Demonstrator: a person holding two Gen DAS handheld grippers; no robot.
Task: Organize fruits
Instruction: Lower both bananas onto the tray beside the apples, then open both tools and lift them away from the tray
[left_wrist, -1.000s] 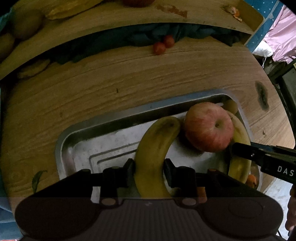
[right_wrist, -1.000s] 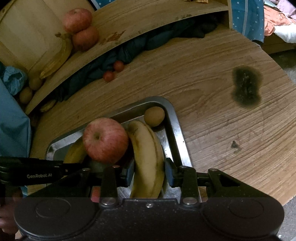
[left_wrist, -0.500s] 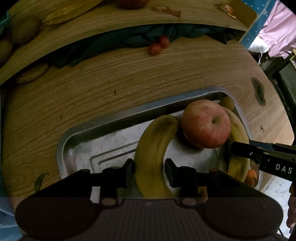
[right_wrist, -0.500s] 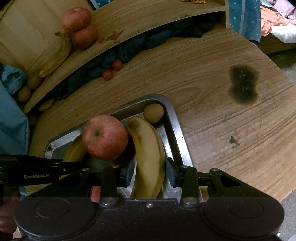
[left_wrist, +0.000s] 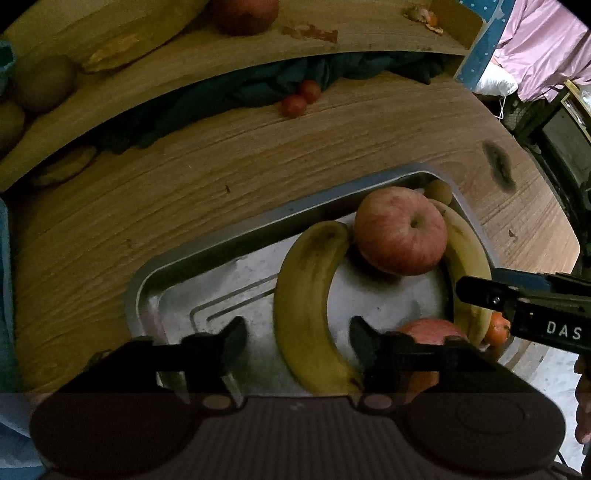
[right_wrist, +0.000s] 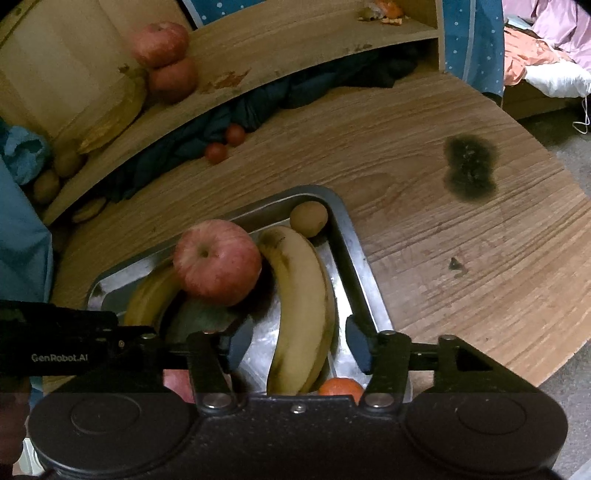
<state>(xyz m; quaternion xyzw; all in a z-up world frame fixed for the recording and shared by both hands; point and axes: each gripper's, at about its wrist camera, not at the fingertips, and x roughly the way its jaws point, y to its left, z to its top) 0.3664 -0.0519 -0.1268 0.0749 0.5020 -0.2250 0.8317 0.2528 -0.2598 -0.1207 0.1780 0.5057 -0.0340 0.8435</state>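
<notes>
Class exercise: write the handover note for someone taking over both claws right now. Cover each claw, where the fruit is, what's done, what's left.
Left claw: open, straddling a banana lying in the metal tray.
Right claw: open around the other banana.
Also in tray: an apple, a small brown fruit, an orange.
Done: both bananas placed.
Left: two small red fruits on the table, and the apples on the shelf, if wanted.

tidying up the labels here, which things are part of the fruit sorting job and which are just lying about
Part of the job:
metal tray
two yellow bananas
red apple
small brown kiwi
left gripper, right gripper, both open

Lying about:
dark blue cloth
dark stain
</notes>
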